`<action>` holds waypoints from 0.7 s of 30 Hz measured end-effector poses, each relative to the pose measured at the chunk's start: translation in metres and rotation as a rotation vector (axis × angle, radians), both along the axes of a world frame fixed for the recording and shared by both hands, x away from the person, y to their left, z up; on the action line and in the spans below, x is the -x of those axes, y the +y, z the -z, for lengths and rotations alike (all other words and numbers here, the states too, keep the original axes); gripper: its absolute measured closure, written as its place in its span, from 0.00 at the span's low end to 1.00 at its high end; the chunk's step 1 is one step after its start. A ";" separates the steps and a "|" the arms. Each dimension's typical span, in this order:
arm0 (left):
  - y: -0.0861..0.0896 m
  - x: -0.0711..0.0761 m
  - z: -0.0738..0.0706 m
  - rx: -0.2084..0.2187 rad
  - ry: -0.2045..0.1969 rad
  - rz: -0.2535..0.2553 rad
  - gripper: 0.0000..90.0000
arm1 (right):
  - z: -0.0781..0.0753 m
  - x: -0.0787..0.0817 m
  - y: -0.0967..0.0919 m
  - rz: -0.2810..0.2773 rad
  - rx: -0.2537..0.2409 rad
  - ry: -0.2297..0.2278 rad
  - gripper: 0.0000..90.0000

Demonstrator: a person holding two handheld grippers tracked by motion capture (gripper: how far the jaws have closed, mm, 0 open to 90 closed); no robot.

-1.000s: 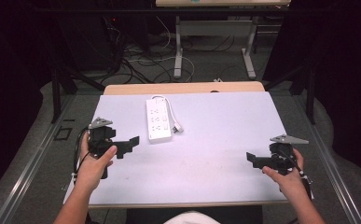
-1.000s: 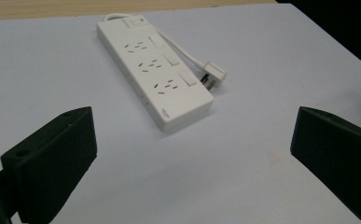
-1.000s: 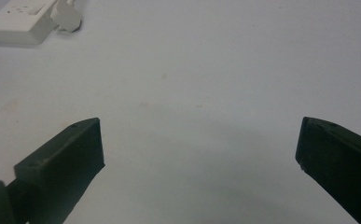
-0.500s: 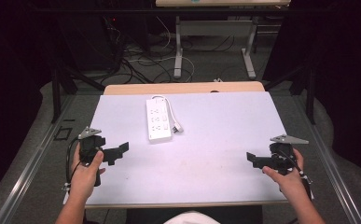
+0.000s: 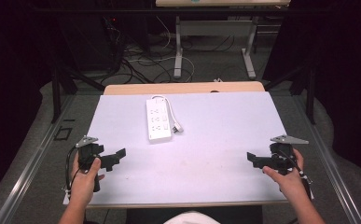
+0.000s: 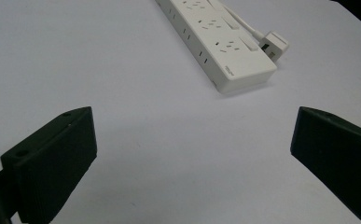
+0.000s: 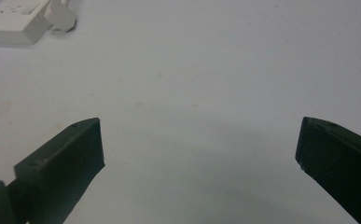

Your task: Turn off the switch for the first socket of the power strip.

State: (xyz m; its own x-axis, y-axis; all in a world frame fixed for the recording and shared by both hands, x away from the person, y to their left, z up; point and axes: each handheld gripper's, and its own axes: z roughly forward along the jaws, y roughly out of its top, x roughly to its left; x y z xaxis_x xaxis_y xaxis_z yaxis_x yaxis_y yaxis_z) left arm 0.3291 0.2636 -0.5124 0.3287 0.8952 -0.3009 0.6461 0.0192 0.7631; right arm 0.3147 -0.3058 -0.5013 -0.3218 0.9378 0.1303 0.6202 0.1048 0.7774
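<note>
Dark room, cables on the floor beyond a white rectangular counter (image 5: 215,140) with a wooden strip along its far edge. Left gripper (image 5: 115,157), black, two-jaw, held in the person's left hand (image 5: 86,175) at the near-left part of the counter; jaws spread wide, nothing between them, bare counter surface under them in the left gripper view. Right gripper (image 5: 253,159), same black type, in the right hand (image 5: 288,179) at the near-right edge; jaws also wide apart and empty, bare counter under them in the right gripper view. Both grippers point inward toward the counter's middle, well apart from each other. White rectangular plastic power strip (image 5: 158,120) lies flat on the far-left-centre of the counter, long side running away from the person, closer to the left gripper than the right, touching neither. Its white cord loops along its right side and ends in a white plug (image 6: 274,44) lying just beside the strip's near end.
</note>
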 end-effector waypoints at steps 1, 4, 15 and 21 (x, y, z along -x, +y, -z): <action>0.000 0.000 0.002 0.007 -0.002 -0.002 0.00 | 0.000 0.000 0.000 0.001 0.001 0.000 0.01; 0.001 0.000 0.008 0.017 -0.012 -0.007 0.00 | 0.001 -0.001 0.000 0.001 0.001 0.002 0.01; 0.000 -0.003 0.022 0.001 -0.006 -0.014 0.00 | 0.004 -0.001 0.000 -0.001 0.006 0.010 0.01; 0.000 -0.003 0.024 -0.001 0.004 -0.015 0.01 | 0.006 -0.002 0.000 0.003 0.005 0.006 0.01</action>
State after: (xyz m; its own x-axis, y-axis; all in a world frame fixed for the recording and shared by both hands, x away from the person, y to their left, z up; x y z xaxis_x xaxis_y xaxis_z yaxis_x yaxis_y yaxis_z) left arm 0.3323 0.2639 -0.5364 0.3142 0.9001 -0.3018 0.6490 0.0284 0.7603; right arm 0.3169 -0.3063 -0.5071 -0.3185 0.9393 0.1278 0.6255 0.1069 0.7729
